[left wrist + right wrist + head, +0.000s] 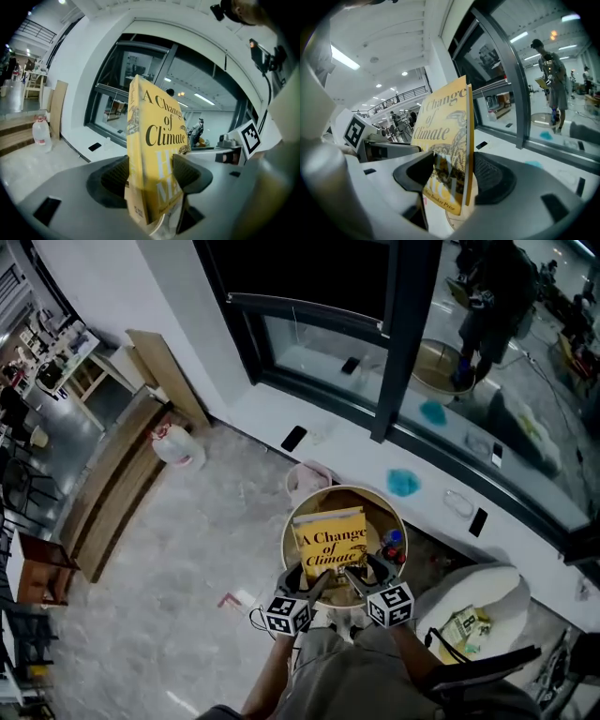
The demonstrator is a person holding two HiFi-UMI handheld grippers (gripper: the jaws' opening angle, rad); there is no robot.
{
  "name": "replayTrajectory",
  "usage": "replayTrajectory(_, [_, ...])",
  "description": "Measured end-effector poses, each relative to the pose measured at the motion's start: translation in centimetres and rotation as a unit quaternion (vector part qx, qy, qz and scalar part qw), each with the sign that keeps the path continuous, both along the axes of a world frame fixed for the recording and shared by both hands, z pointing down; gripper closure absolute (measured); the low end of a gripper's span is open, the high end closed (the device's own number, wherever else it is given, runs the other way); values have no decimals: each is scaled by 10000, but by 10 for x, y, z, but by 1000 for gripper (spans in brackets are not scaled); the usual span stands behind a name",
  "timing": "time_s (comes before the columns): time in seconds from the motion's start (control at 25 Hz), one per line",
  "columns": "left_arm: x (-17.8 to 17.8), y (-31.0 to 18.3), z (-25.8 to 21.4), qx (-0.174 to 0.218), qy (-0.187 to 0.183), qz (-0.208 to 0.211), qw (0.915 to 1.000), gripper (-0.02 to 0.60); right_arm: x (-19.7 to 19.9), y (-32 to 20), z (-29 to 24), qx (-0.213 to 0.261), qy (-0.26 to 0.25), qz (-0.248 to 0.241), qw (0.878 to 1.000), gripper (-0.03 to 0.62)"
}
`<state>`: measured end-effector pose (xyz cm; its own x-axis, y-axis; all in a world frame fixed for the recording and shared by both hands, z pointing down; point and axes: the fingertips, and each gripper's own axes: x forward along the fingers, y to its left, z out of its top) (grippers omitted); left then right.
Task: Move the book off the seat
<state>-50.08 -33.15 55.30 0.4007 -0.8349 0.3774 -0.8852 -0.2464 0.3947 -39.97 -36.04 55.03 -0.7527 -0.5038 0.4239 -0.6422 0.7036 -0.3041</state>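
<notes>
Book in both jaws (spine: left gripper view)

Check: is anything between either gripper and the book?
Nothing visible. The left gripper and the right gripper are each shut on the yellow book at its near edge, jaws against its covers.

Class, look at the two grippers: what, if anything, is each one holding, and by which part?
Both the left gripper and the right gripper clamp the yellow book by its bottom edge, the left one nearer the spine.
</notes>
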Motion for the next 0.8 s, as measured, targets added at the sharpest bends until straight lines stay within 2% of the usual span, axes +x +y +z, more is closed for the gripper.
replayTrajectory(0.24, [-6, -6, 81, -643, 137, 248, 9975, 281, -5, 1, 81, -612, 323, 217, 9974, 332])
replayTrajectory(0.4, [3, -17, 159, -1147, 305, 392, 9922, 279, 4, -8, 156, -1010, 546, 411, 9925, 332])
replayTrajectory(0.64, [24, -3, 270, -2161, 642, 584, 9725, 281, 24, 10, 264, -1859, 865, 725, 9761, 332])
replayTrajectory(0.8, [36, -8, 343, -2651, 682, 591, 9600, 281, 35, 5, 338, -2315, 931, 827, 9648, 332])
